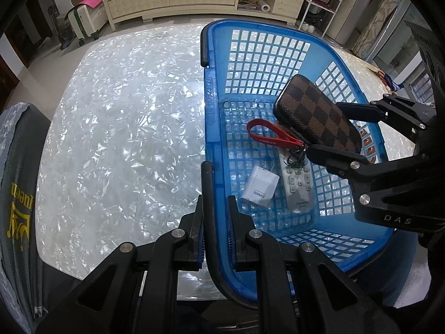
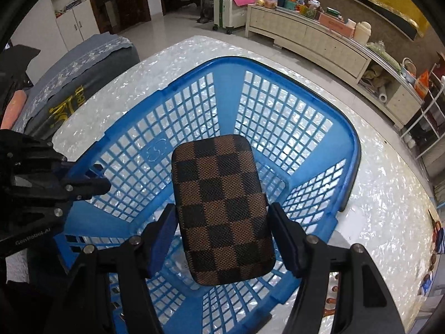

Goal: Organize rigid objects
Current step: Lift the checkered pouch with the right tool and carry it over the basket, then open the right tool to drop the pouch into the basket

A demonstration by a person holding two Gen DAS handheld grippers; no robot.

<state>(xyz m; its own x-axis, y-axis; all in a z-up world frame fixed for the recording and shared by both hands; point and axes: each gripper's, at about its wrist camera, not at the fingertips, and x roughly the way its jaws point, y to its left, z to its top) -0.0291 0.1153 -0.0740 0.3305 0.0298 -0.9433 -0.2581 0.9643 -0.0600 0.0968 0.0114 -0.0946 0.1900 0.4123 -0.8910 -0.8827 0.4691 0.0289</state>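
Note:
A blue plastic basket (image 1: 278, 55) stands on the pearly white table (image 1: 125, 125). My left gripper (image 1: 217, 222) is shut on its near rim, where the black handle (image 1: 207, 189) runs. Inside lie a red lanyard with keys (image 1: 261, 136), a white charger (image 1: 260, 188) and a white remote (image 1: 299, 186). Over the basket (image 2: 278, 117) my right gripper (image 2: 224, 231) is shut on a brown checkered case (image 2: 222, 208), pads on its long sides. From the left wrist view, that right gripper (image 1: 328, 129) and case (image 1: 317, 111) hang above the remote. The left gripper (image 2: 94, 181) shows at the basket's left rim.
A grey cushion with yellow print (image 1: 19, 194) sits off the table's left edge. Small colourful items (image 2: 438, 236) lie near the table's right edge. A long cream cabinet (image 1: 194, 0) and a white suitcase (image 1: 83, 19) stand on the floor beyond.

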